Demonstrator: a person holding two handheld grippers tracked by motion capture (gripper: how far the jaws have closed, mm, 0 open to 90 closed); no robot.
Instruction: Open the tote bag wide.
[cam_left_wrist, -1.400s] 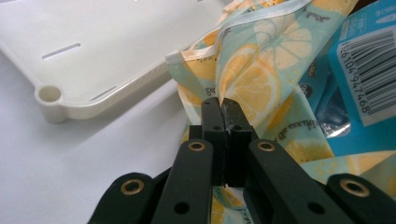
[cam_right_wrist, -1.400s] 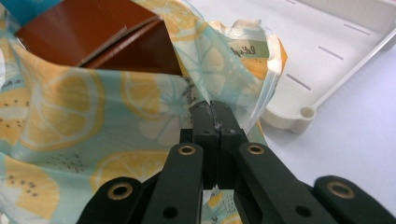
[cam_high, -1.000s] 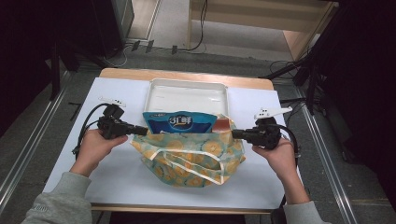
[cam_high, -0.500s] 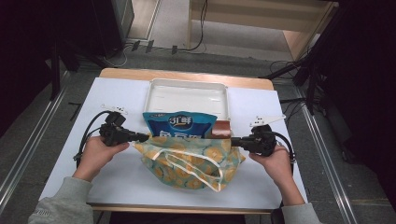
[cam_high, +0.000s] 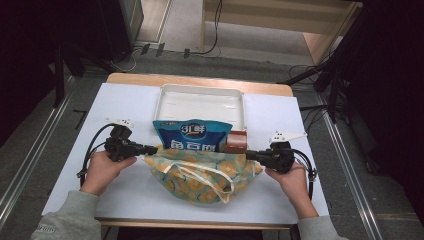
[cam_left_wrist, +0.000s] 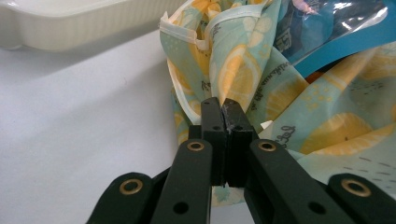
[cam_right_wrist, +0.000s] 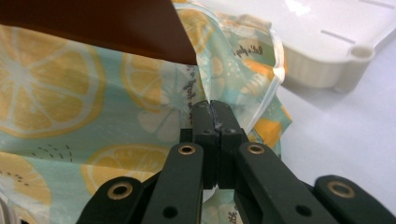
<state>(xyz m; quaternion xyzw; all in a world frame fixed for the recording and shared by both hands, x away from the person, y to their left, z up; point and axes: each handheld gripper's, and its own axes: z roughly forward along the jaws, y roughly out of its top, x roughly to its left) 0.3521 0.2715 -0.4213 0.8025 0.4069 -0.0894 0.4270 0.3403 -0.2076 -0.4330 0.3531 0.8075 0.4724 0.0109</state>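
A fabric bag printed with lemon slices (cam_high: 202, 172) lies on the white table between my hands. A blue snack packet (cam_high: 192, 135) and a brown box (cam_high: 236, 142) stick out of its far side. My left gripper (cam_high: 154, 149) is shut on the bag's left edge; the left gripper view has the black jaws (cam_left_wrist: 223, 112) pinching the lemon cloth (cam_left_wrist: 243, 70). At the bag's right edge my right gripper (cam_high: 248, 154) is shut too, its jaws (cam_right_wrist: 212, 114) clamped on the fabric (cam_right_wrist: 70, 102) below the brown box (cam_right_wrist: 93, 23).
A white plastic tray (cam_high: 201, 102) sits behind the bag, close to the packet; its rim (cam_left_wrist: 70, 28) shows beyond the left jaws and its corner (cam_right_wrist: 336, 60) beyond the right ones. A wooden table edge (cam_high: 200, 82) runs behind it. Cables trail from both grippers.
Both grippers have come down with the bag's edges. The bag now rests lower and flatter on the table, and the packet and box have sunk with it.
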